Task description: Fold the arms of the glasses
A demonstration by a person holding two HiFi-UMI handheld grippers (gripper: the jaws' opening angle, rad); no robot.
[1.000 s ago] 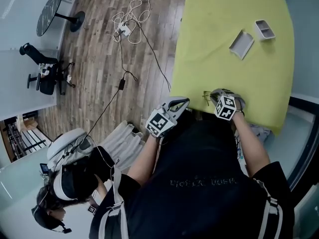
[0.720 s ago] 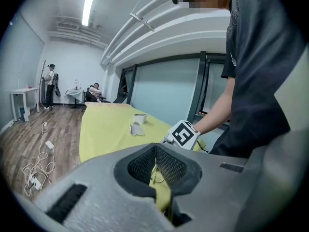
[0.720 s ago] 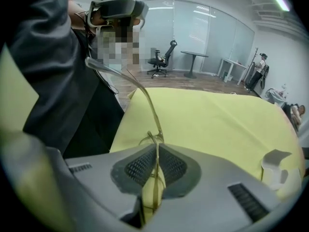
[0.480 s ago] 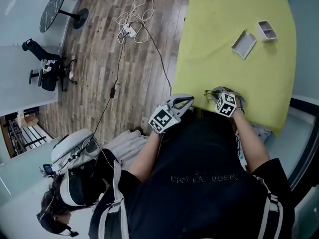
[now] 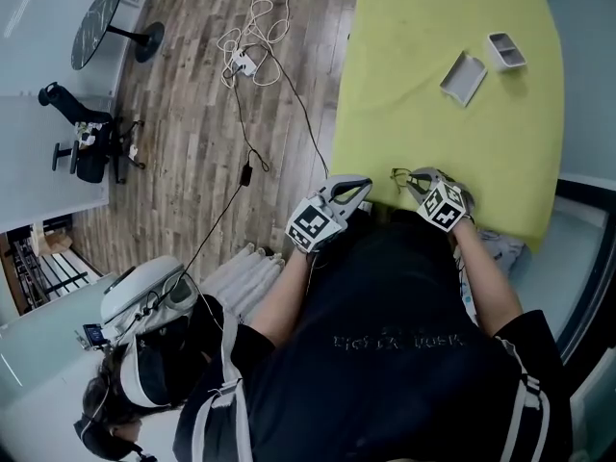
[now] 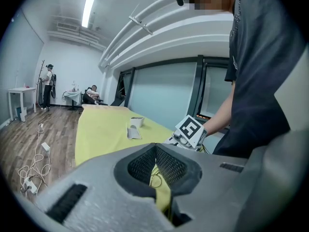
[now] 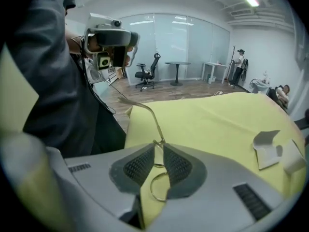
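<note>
Thin wire-framed glasses (image 5: 400,175) lie at the near edge of the yellow table (image 5: 433,114). My right gripper (image 5: 422,183) is shut on the frame near a hinge. In the right gripper view (image 7: 159,146) one arm (image 7: 147,111) sticks up and to the left, unfolded, and a lens ring (image 7: 159,187) shows below the pads. My left gripper (image 5: 352,189) is at the table's near left corner, beside the glasses and apart from them. It is shut with nothing between its fingers (image 6: 155,148). A bit of the glasses (image 6: 154,180) shows behind its pads.
A grey case lid (image 5: 463,77) and a small white box (image 5: 507,51) lie at the far right of the table. White cables (image 5: 252,37) trail over the wooden floor to the left. Another person with a headset (image 5: 144,354) stands at lower left.
</note>
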